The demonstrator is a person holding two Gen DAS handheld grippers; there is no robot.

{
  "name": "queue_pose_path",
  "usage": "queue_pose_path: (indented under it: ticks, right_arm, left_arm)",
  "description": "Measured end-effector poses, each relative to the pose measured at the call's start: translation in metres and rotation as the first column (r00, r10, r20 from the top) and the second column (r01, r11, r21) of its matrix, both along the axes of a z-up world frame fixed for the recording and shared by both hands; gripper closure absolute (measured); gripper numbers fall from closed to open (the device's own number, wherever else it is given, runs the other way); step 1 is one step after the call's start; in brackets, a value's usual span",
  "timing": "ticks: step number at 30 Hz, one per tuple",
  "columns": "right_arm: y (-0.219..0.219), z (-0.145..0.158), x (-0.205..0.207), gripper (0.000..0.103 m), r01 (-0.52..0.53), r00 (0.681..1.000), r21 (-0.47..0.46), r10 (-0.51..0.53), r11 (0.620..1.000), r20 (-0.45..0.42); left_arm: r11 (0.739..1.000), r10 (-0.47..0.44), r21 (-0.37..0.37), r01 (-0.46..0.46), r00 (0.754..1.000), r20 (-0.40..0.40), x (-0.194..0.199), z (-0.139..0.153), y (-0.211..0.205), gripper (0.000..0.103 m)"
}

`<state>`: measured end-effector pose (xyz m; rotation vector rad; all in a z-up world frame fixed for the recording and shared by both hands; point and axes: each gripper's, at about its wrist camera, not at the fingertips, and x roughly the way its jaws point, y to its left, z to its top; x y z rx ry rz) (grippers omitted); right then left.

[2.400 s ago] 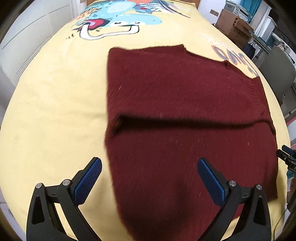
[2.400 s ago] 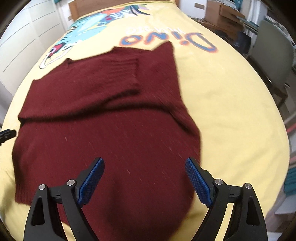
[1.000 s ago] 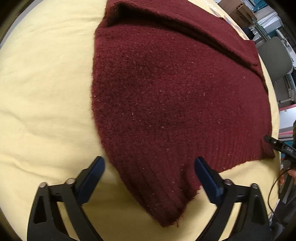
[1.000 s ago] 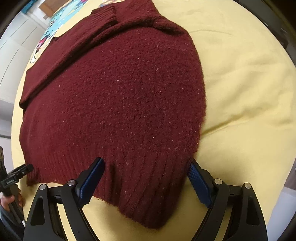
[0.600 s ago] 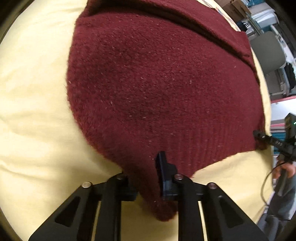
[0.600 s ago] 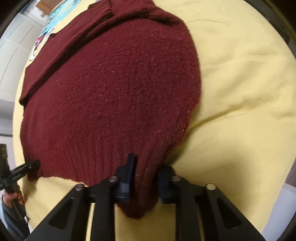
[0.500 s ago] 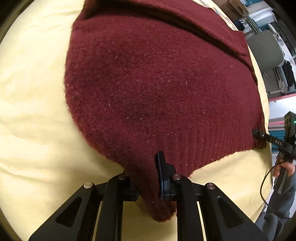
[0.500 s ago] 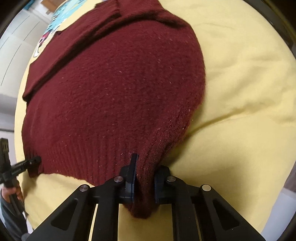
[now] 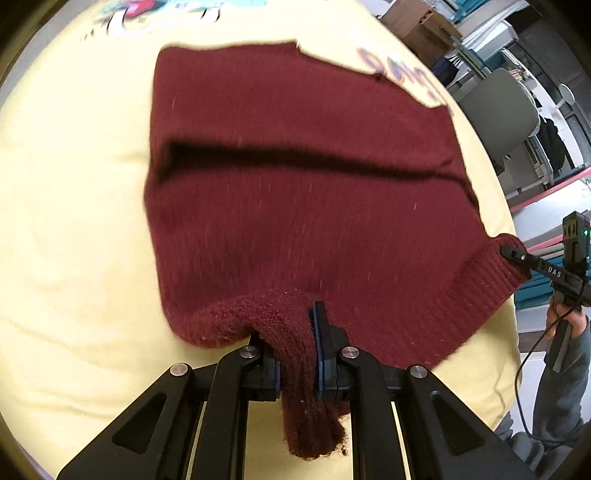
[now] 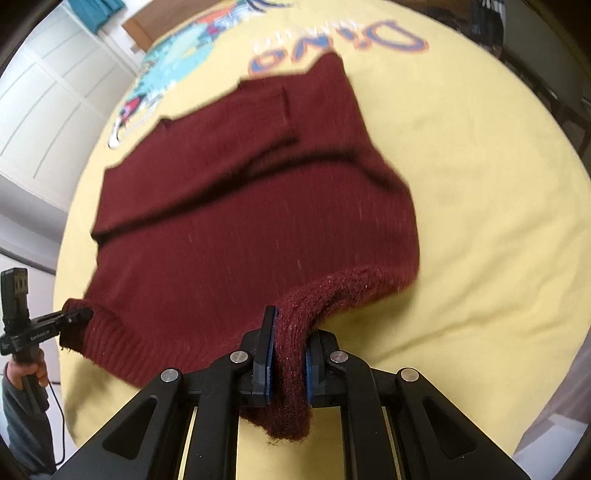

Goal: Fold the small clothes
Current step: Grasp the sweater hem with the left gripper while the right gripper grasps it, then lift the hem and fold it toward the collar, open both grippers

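Observation:
A dark red knitted sweater (image 9: pixel 295 192) (image 10: pixel 236 221) lies on a yellow bedsheet (image 9: pixel 66 229) (image 10: pixel 498 221), sleeves folded across its upper part. My left gripper (image 9: pixel 297 354) is shut on the ribbed hem at one bottom corner, a tuft of knit hanging below the pads. The right gripper (image 10: pixel 288 365) is shut on the other hem corner in the same way. Both corners are raised off the sheet and the hem sags between them. In the left wrist view the right gripper (image 9: pixel 513 254) shows at the far hem corner; the left gripper (image 10: pixel 79 317) shows likewise in the right wrist view.
The sheet carries a cartoon dinosaur print (image 10: pixel 177 48) and lettering (image 10: pixel 340 40) beyond the sweater's collar. White cupboard doors (image 10: pixel 48 96) stand on one side, a grey chair (image 9: pixel 506 107) and cardboard boxes (image 9: pixel 413 22) on the other. A hand and grey sleeve (image 9: pixel 565 362) hold the other tool.
Both grippers came down over the hem corners with jaws wide, closed on the ribbed edge, then rose, lifting the corners. More of the sweater and sheet is in view now.

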<state>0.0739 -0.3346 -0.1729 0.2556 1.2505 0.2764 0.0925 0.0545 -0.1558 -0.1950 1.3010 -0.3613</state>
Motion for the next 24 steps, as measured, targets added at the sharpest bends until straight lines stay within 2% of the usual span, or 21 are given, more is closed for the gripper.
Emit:
queue_pose_path:
  ticks: [3, 8, 12, 16, 18, 20, 24]
  right_arm:
    - [0.008, 0.009, 0.024, 0.091, 0.024, 0.999, 0.012, -0.025, 1.0, 0.048]
    - [0.013, 0.04, 0.065, 0.092, 0.06, 0.989, 0.014, -0.062, 0.998, 0.132]
    - [0.017, 0.064, 0.099, 0.092, 0.076, 0.976, 0.011, -0.076, 0.997, 0.203]
    - [0.026, 0.08, 0.142, 0.092, 0.087, 0.965, -0.009, -0.082, 0.996, 0.25]
    - [0.033, 0.083, 0.162, 0.092, 0.085, 0.964, -0.027, -0.075, 0.996, 0.254]
    - [0.041, 0.081, 0.185, 0.092, 0.078, 0.968, -0.041, -0.066, 0.996, 0.242]
    - [0.056, 0.061, 0.221, 0.092, 0.061, 0.98, -0.091, -0.043, 0.994, 0.193]
  left_arm:
    - [1.0, 0.003, 0.001, -0.003, 0.998, 0.057, 0.006, 0.022, 0.015, 0.093]
    - [0.999, 0.03, -0.016, -0.028, 0.989, 0.142, 0.045, 0.048, 0.01, 0.093]
    - [0.999, 0.042, 0.004, -0.044, 0.975, 0.218, 0.079, 0.072, 0.015, 0.093]
    - [0.995, 0.093, -0.002, -0.096, 0.965, 0.246, 0.113, 0.082, 0.029, 0.093]
    - [0.995, 0.093, 0.004, -0.097, 0.967, 0.236, 0.126, 0.08, 0.034, 0.093]
    - [0.994, 0.079, 0.055, -0.094, 0.971, 0.228, 0.14, 0.072, 0.036, 0.093]
    - [0.989, 0.069, 0.12, -0.09, 0.983, 0.171, 0.16, 0.038, 0.034, 0.093]
